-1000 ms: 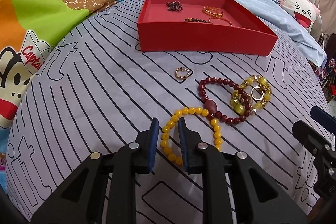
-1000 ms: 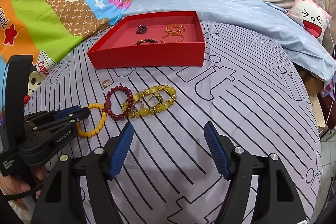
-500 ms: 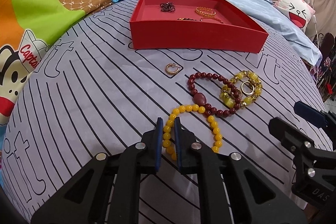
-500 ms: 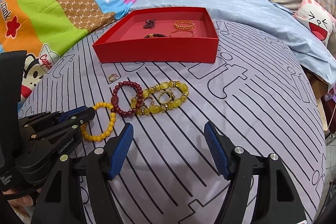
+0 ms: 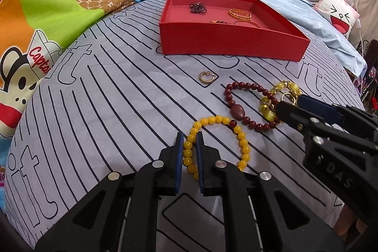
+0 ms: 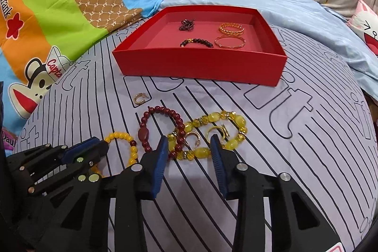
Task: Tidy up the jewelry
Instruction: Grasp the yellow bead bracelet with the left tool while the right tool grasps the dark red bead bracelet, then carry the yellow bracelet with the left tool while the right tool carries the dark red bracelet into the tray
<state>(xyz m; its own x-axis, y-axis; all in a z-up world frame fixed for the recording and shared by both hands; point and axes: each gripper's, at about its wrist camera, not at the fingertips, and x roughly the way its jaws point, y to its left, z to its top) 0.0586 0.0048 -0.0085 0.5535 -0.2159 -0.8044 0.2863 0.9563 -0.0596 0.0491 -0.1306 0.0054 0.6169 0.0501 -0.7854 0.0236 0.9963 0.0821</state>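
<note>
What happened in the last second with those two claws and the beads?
The left claw pinched shut on the yellow bead bracelet. The right claw moved forward over the amber bracelet and its jaws are closing, not yet gripping. The red box, dark red bracelet and gold ring stayed put.

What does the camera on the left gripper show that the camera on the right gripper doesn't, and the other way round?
Only the left wrist view shows the left gripper from behind, its fingers pinched on the yellow round-bead bracelet.

Only the right wrist view shows the right gripper, its jaws closing around the amber chunky-bead bracelet, not yet pressing on it. It also shows the whole black bead bracelet inside the box.

Both show the red cardboard box holding jewelry, the dark red bead bracelet, and a small gold ring on the striped sheet.
</note>
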